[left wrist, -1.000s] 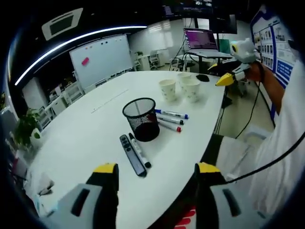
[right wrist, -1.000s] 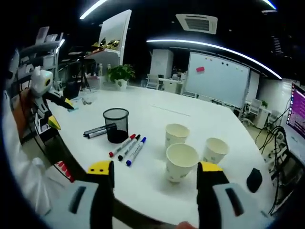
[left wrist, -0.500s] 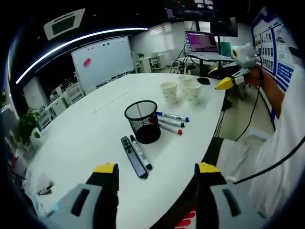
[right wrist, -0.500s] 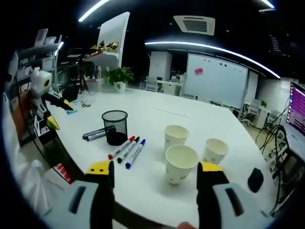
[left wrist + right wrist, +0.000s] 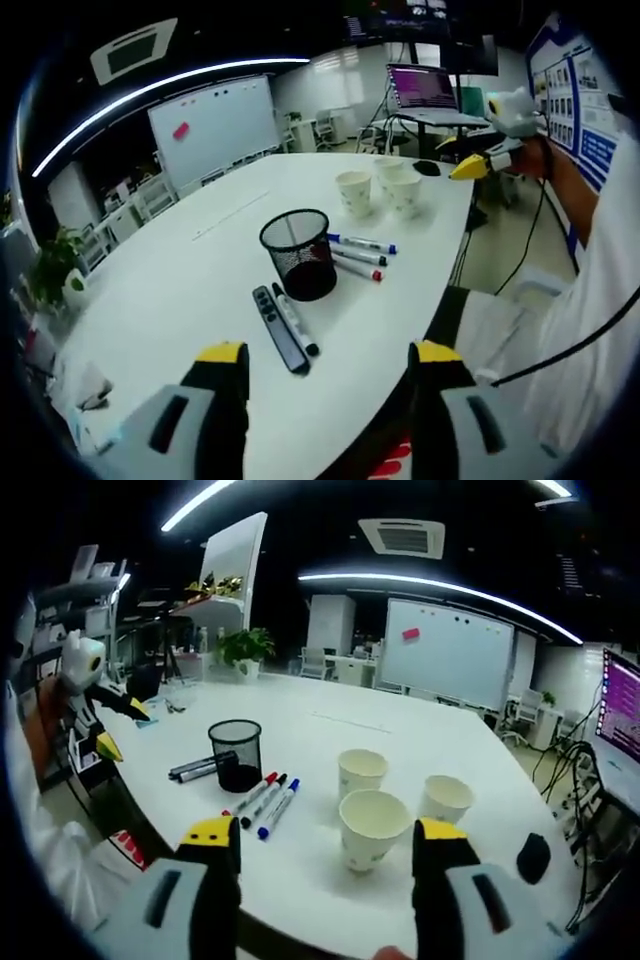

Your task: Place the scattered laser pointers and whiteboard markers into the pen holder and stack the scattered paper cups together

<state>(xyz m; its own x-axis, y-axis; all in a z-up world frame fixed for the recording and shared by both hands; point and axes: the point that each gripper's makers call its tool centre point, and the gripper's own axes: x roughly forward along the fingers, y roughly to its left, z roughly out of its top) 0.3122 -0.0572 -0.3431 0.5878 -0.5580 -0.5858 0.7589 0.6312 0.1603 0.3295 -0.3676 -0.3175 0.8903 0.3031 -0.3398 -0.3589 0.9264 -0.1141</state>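
Note:
A black mesh pen holder [image 5: 298, 253] [image 5: 238, 755] stands upright on the white table [image 5: 180, 290]. Two laser pointers [image 5: 284, 325] [image 5: 195, 770] lie beside it. Three whiteboard markers [image 5: 358, 255] [image 5: 265, 794] with red, black and blue caps lie on its other side. Three paper cups [image 5: 382, 185] [image 5: 372, 828] stand apart, upright. My left gripper [image 5: 325, 362] is open above the table's near edge, nothing between its jaws. My right gripper [image 5: 325, 842] is open in front of the nearest cup. In the left gripper view the right gripper [image 5: 478, 160] shows at the far right.
A black mouse [image 5: 532, 856] [image 5: 425, 163] lies near the cups at the table's edge. A laptop [image 5: 425, 90] on a stand sits beyond the table. A whiteboard [image 5: 447, 652] and a potted plant [image 5: 245, 645] stand further off. The person's sleeve [image 5: 590, 290] fills the right side.
Both views shifted slightly as the hands moved; the right gripper view rose a little. The objects on the table have not moved.

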